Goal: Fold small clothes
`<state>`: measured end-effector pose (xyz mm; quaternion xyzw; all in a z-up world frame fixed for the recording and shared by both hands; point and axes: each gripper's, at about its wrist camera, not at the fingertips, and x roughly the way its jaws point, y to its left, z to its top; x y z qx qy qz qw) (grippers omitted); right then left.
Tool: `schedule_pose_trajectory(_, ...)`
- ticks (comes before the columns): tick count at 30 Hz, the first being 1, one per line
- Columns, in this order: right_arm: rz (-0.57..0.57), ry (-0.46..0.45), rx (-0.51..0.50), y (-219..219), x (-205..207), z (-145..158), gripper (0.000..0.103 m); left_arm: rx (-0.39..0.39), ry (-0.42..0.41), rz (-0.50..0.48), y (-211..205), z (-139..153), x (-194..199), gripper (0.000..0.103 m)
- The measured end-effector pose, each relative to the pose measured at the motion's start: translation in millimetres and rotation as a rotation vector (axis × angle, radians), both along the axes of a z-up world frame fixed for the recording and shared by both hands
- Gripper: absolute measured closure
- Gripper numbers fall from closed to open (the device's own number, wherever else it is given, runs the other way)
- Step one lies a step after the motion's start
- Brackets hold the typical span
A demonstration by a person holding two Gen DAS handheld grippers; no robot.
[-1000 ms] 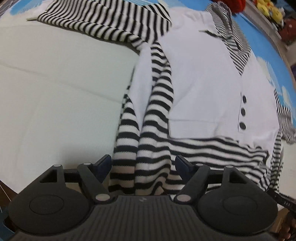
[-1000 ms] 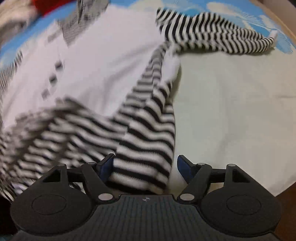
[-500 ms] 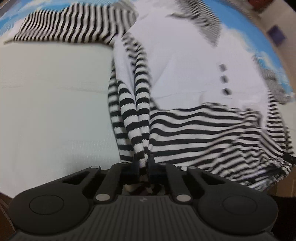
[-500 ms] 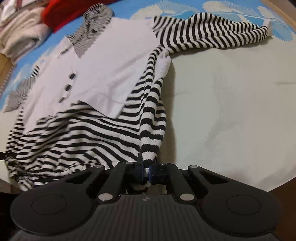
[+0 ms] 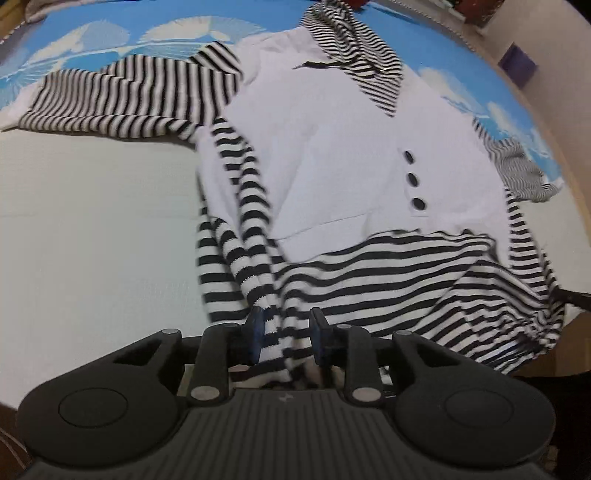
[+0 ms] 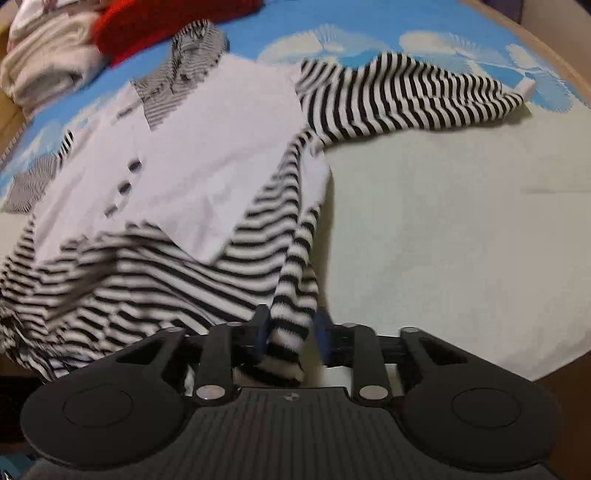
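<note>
Closest to me, my left gripper (image 5: 286, 334) has its jaws easing apart, with the bunched hem corner of the black-and-white striped knit sweater with a plain white front panel (image 5: 332, 155) hanging between its blue pads (image 5: 255, 332). The fabric sits against the left-hand pad, but there is a gap at the other, so I read it as letting go rather than clamping.

My right gripper (image 6: 291, 332) shows much the same: its jaws are opening too, and the opposite hem corner (image 6: 291, 325) droops between the pads, loose on the right-hand side.

Beyond both grippers the sweater lies face up on a pale cream sheet (image 5: 92, 221). The striped lower band is rumpled and drawn toward me. Above it is the white panel with three dark buttons (image 5: 412, 181) in a column.

Further out, one striped sleeve (image 5: 122, 99) stretches sideways across the cream sheet, and the other sleeve (image 5: 521, 166) is bunched at the far edge. The striped collar (image 5: 362, 70) points away, onto a blue cloth with white fan prints (image 5: 110, 40).

Farthest off, in the right wrist view, are a red garment (image 6: 166, 26) and a beige folded pile (image 6: 48, 62), both blurred.
</note>
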<state>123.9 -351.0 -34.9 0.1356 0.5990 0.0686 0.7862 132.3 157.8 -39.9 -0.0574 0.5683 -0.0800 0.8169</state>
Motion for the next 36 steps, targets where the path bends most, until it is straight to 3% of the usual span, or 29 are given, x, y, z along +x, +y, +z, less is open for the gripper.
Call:
schedule_pose_trajectory(5,0.092,0.142,-0.120,22,3,-30,0.066,0.163,0.148,-0.094,-20,-34,-2,0.073)
schedule_pose_trajectory(7,0.075,0.117,-0.128,23,4,-27,0.066,0.178,0.093,-0.088,-20,-25,0,0.071)
schedule_pose_trajectory(9,0.020,0.027,-0.139,19,9,-12,0.066,0.164,-0.030,-0.043,-14,-5,-1,0.049)
schedule_pose_trajectory(11,-0.042,-0.075,-0.168,14,14,5,0.064,0.180,-0.134,0.009,-9,12,0,0.035)
schedule_pose_trajectory(14,-0.093,-0.171,-0.218,15,21,19,0.064,0.194,-0.243,0.080,-9,30,7,0.035)
schedule_pose_trajectory(16,-0.109,-0.230,-0.250,20,25,25,0.064,0.200,-0.274,0.117,-9,37,9,0.033)
schedule_pose_trajectory(18,-0.121,-0.285,-0.270,26,28,28,0.064,0.232,-0.285,0.149,-10,40,16,0.016)
schedule_pose_trajectory(21,-0.137,-0.326,-0.267,32,35,31,0.064,0.269,-0.302,0.187,-13,38,24,0.015)
schedule_pose_trajectory(24,-0.152,-0.333,-0.230,37,44,30,0.066,0.230,-0.320,0.219,-9,39,30,0.015)
schedule_pose_trajectory(26,-0.148,-0.347,-0.226,44,49,31,0.075,0.207,-0.323,0.229,-10,37,31,0.015)
schedule_pose_trajectory(32,-0.131,-0.397,-0.237,66,59,37,0.076,0.225,-0.358,0.267,-9,29,48,0.015)
schedule_pose_trajectory(36,-0.094,-0.386,-0.250,79,67,35,0.076,0.161,-0.346,0.280,1,27,60,0.015)
